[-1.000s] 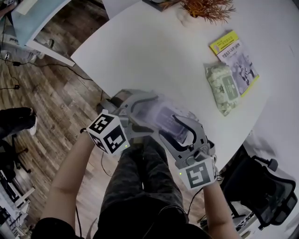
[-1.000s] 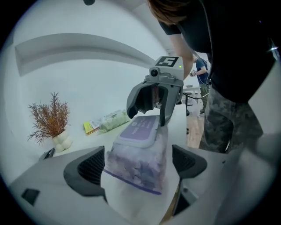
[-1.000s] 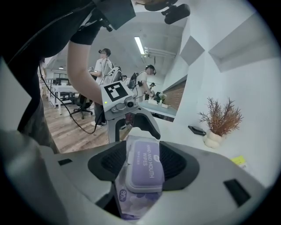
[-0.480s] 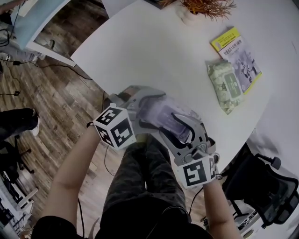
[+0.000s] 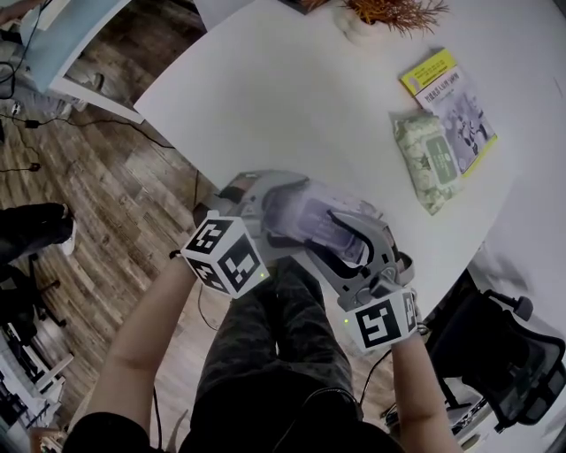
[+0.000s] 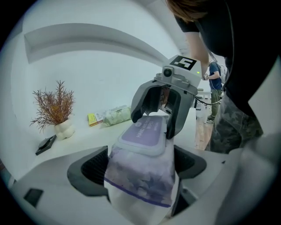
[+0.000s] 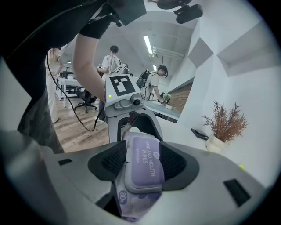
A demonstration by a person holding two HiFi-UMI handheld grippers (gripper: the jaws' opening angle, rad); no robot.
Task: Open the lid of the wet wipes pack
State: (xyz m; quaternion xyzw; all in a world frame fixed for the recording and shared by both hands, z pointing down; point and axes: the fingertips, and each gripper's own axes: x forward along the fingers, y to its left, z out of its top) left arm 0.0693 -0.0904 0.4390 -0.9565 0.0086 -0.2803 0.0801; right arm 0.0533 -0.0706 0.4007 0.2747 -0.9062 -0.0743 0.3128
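Both claws grip the wipes pack [image 5: 305,217], one at each end, facing each other. The left gripper [image 5: 263,205] has its jaws pressed onto the soft purple bag end, which bulges between the pads. The right gripper [image 5: 352,241] has its jaws closed on the sides of the pack at the lid [image 7: 144,162], a pad flanking each long side of it.

The pack hangs at the near edge of the table [image 5: 292,97], partly over the white top and partly over our lap. We cannot tell if it touches the top. That edge runs slantwise from upper left to lower right in the head view, with wooden floor [image 5: 106,195] beyond it on the left and a dark chair [image 5: 504,354] off the right corner.

The middle of the top is bare, so there is open room ahead of the claws. A green pack [image 5: 427,159] lies near the right edge, well apart from ours, just beside a yellow booklet [image 5: 455,93]. A dry plant [image 5: 389,13] stands at the far side.

The pack's long axis runs from one claw to the other, along the table's edge. The lid faces up, lies flat and shut, and its print runs along the long axis.
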